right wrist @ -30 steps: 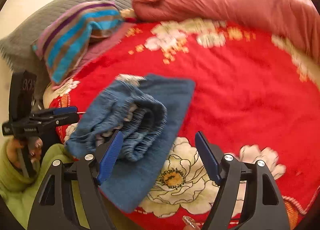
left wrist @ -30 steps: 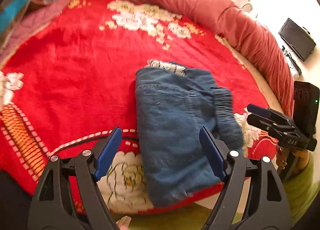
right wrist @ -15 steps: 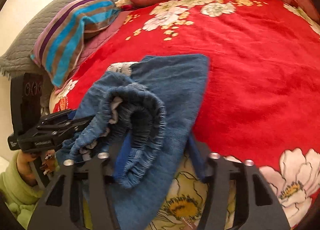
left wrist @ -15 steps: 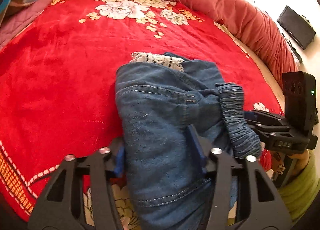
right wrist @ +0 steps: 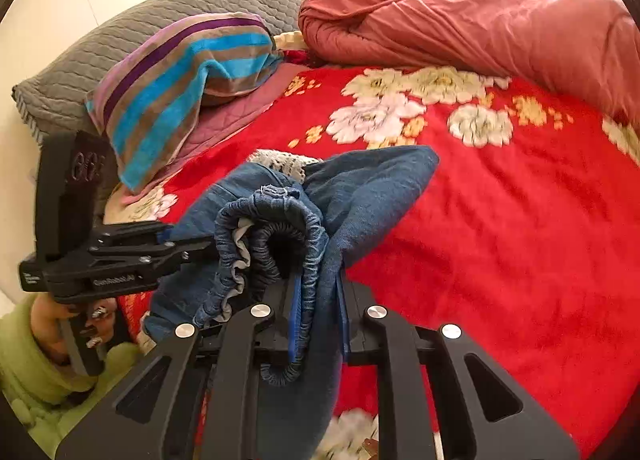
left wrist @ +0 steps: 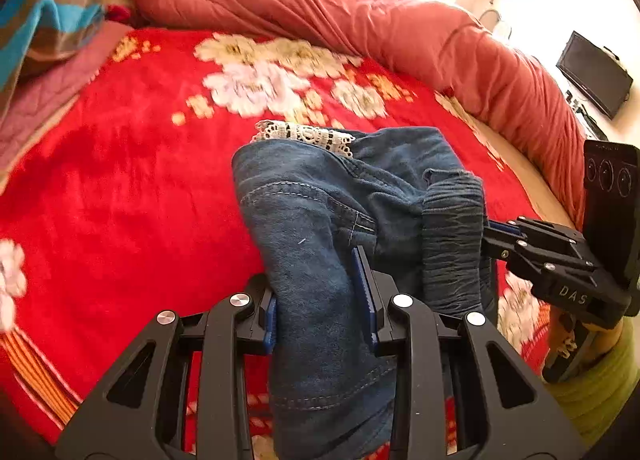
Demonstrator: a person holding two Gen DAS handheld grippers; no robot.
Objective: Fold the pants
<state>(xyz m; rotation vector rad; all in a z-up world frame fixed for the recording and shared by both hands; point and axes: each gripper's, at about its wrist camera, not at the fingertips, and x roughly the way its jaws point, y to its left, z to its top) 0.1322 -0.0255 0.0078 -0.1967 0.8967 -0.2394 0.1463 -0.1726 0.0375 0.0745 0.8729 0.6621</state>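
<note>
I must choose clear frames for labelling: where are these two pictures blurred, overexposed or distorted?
Left wrist view: flower print on the red blanket smeared by motion, window corner blown out, pants sharp. Right wrist view: flowers again blurred, top right overexposed; fisheye bends the bed edges in both.

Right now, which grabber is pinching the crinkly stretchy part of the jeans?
The right gripper: its jaws are closing on the gathered waistband of the jeans. The left gripper clamps plain smooth denim instead.
</note>
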